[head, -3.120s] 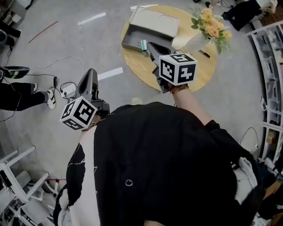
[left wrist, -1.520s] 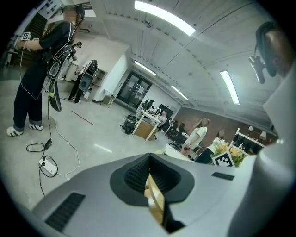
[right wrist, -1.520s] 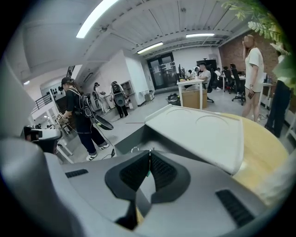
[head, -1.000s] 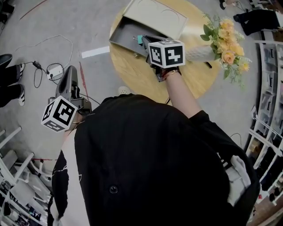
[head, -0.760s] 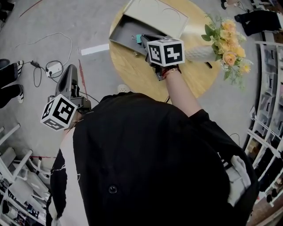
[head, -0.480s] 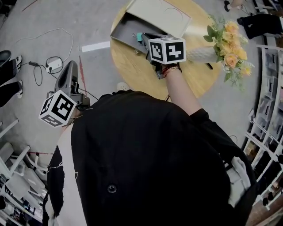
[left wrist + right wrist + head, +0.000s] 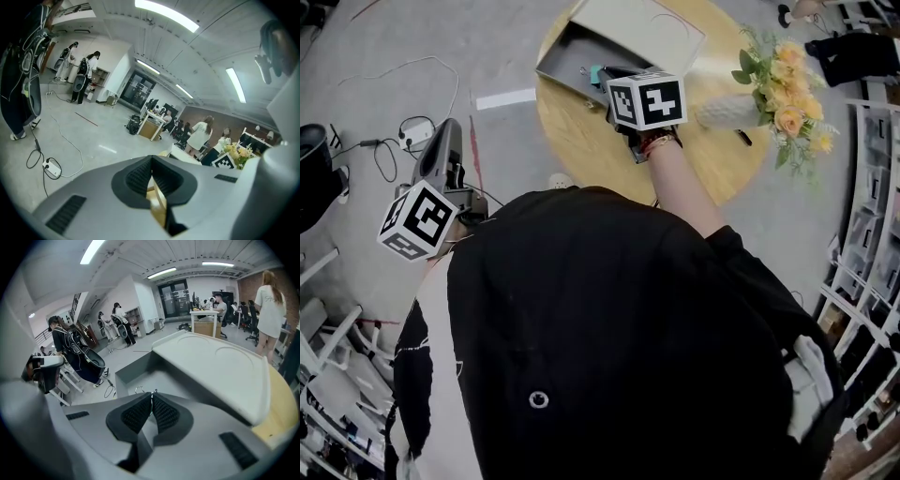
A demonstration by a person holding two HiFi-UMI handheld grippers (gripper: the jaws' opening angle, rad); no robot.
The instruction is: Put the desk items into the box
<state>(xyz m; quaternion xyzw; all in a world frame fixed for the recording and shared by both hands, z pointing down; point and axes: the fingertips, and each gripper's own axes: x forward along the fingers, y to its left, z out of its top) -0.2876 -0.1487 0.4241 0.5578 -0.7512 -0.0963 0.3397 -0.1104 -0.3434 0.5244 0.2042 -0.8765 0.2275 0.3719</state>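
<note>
Box (image 7: 567, 58) is open from above. Its lid (image 7: 649, 26) is raised along the far side and blocks any reach from there, so you come in over the near wall. Your right gripper (image 7: 151, 395), fingers together, already fills that near edge. Flowers (image 7: 780, 86) and vase (image 7: 722, 112) crowd the right of the surface (image 7: 581, 136). The near left part is bare. Left gripper (image 7: 151, 165) is out over the floor, above a power strip (image 7: 51, 169).

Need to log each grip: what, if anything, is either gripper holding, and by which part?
The right gripper seems to pinch a small teal clip by its thin wire handle, at the jaw tips; the left gripper holds nothing.
</note>
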